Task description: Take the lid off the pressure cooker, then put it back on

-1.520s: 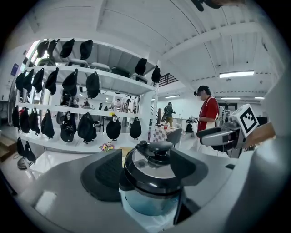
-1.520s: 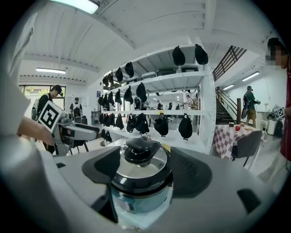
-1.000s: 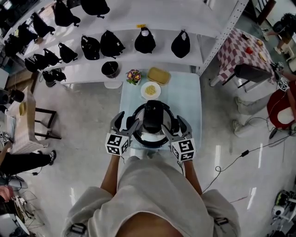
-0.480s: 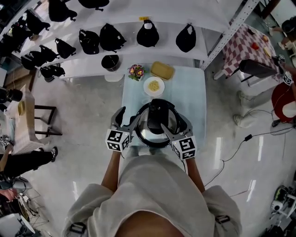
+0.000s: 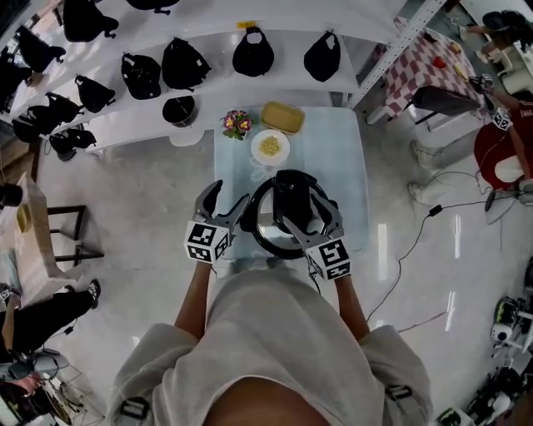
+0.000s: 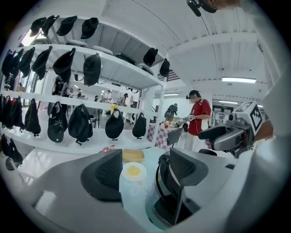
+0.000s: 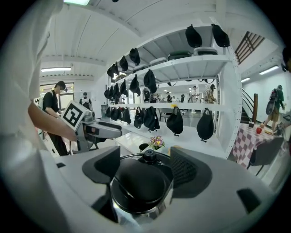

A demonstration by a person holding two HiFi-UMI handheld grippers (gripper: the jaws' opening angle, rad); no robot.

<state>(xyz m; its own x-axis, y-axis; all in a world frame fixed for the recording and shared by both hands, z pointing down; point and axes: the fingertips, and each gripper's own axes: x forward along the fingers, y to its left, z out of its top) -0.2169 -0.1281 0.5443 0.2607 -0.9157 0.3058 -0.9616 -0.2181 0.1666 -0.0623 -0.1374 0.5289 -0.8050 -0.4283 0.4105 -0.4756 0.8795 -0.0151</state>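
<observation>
**Right gripper [image 5: 306, 218] now over the pressure cooker [image 5: 275, 252] lid [image 5: 266, 223]**

Moved since a second ago from the cooker's right flank to above it, jaws wide astride the black lid handle [image 7: 141, 184]. Left gripper [image 5: 226, 200] just beside the cooker, jaws wide, nothing between. Lid on, cooker on the pale blue table [image 5: 333, 166]. Beyond: plate [image 5: 271, 146], flowers [image 5: 236, 123], shelves of black bags [image 5: 185, 62].

I can read no words, brands or numbers anywhere. The cube [image 5: 204, 243] on my left tool [image 5: 226, 200] and the one on my right tool [image 5: 306, 215] show only black-and-white square markers. A yellow tag [image 5: 247, 25] on the shelf [image 5: 287, 29] is too small to read.
</observation>
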